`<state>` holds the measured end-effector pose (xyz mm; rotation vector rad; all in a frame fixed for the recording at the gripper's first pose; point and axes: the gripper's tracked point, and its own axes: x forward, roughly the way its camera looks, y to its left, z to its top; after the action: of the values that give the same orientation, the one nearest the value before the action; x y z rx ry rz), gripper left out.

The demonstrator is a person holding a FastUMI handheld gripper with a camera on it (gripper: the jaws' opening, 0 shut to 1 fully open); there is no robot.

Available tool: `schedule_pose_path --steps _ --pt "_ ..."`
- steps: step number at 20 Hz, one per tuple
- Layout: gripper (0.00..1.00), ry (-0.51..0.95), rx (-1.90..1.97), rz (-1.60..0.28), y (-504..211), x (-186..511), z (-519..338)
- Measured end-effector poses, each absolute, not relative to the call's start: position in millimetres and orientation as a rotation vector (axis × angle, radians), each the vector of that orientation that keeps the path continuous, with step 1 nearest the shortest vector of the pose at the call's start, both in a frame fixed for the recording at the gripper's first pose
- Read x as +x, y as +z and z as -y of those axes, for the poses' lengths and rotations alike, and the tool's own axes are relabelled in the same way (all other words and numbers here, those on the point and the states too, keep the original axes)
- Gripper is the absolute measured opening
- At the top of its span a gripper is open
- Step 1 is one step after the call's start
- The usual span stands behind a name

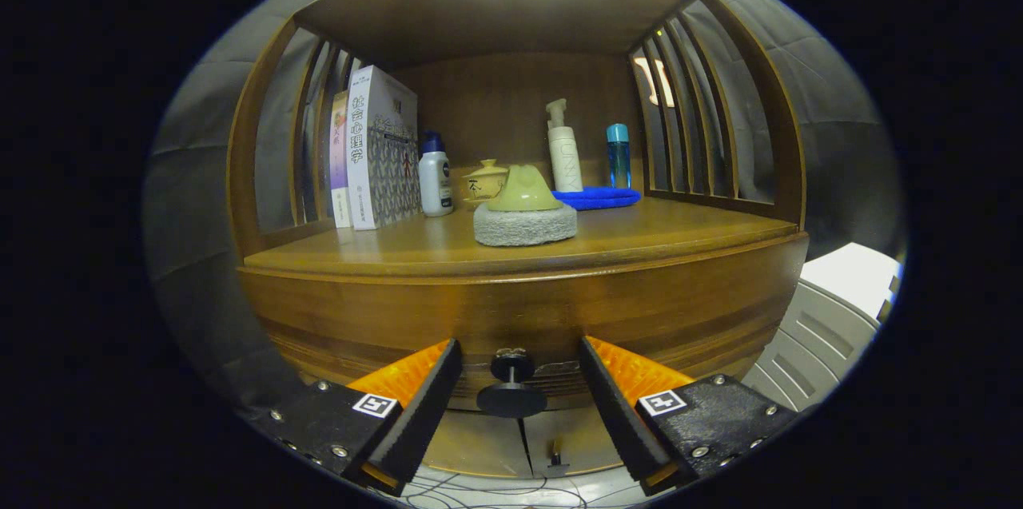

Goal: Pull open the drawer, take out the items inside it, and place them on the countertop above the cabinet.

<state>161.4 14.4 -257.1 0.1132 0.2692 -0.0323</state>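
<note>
A wooden cabinet has a drawer front under its countertop. The drawer's dark round knob sticks out toward me. My gripper is open, with one finger on each side of the knob and a gap left on both sides. The drawer looks closed, and what it holds is hidden. On the countertop, just above the knob, sits a grey scrubbing pad with a yellow-green handle.
At the back of the countertop stand books, a white bottle with a blue cap, a small lidded cup, a pump bottle, a blue bottle and a blue cloth. Slatted wooden sides and a top shelf enclose it. Lower cabinet doors lie beneath the drawer.
</note>
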Motion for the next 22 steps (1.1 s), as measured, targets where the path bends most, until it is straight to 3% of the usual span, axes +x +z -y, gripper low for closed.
schedule_pose_path --steps 7,16,22 --pt "0.95 -0.001 0.075 -0.136 -122 122 38" --pt "0.94 0.011 0.041 0.018 28 -13 40" --pt "0.94 -0.035 0.047 0.022 33 -40 20"
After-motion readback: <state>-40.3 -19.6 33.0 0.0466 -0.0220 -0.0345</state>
